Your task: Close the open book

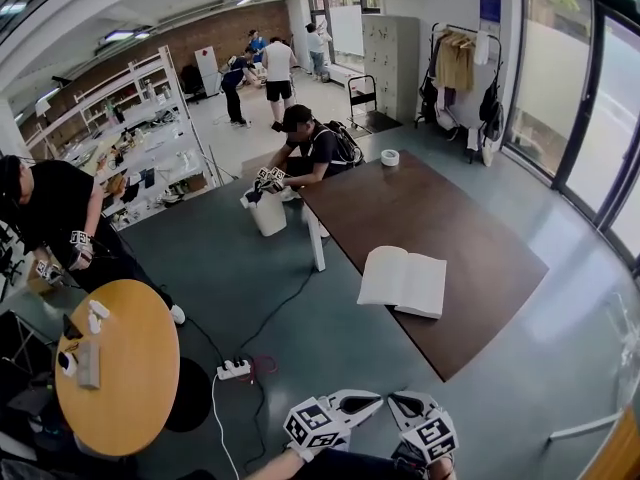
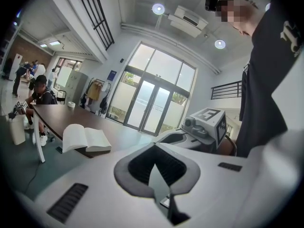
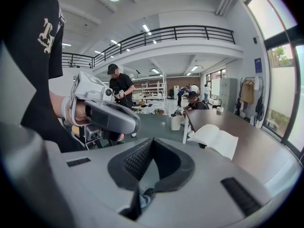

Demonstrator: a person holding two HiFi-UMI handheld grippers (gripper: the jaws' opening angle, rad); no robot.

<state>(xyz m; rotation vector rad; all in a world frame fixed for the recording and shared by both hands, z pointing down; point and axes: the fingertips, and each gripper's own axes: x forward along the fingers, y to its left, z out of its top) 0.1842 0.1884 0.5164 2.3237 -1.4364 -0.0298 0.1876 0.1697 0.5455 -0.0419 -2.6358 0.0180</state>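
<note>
While the book (image 1: 403, 280) is lying open, pages up, by the near edge of the brown bench (image 1: 440, 208), both claws are hanging low over the grey floor (image 1: 300, 298), well apart from it. The left claw (image 1: 372, 399) is showing its jaws drawn together at the tips, nothing between them. The right claw (image 1: 397, 401) is likewise closed tip to tip and is gripping nothing. The two claws are pointing toward each other, tips near one another. Neither is touching book or bench. A tape roll (image 1: 390, 157) is sitting at the bench's far end.
</note>
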